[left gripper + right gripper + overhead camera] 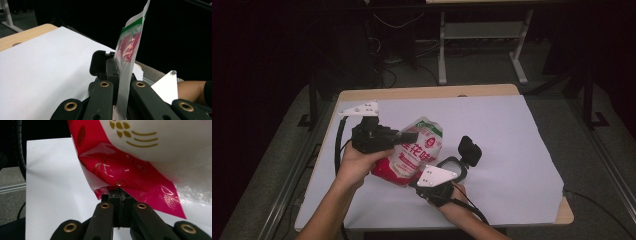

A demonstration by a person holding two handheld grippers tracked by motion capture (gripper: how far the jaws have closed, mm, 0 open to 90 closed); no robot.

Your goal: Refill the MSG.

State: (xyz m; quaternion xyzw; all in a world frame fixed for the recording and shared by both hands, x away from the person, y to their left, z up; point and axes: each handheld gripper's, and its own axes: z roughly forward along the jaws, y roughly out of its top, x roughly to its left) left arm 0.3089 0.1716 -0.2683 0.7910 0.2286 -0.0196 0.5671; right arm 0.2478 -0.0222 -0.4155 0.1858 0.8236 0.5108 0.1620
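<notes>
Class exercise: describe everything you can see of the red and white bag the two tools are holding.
The bag is a glossy plastic pouch, white above and red below, with a green band near the top and red characters. It looks full and tilts above the white sheet. The left tool pinches its top edge; the right tool clamps a bottom corner.

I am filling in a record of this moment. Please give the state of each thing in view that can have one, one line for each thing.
bag: sealed, full, held tilted over the table, gripped at two edges.
left gripper: shut on the bag's flat side seam.
right gripper: shut on the bag's red bottom corner.
white sheet: lying flat on the table.
</notes>
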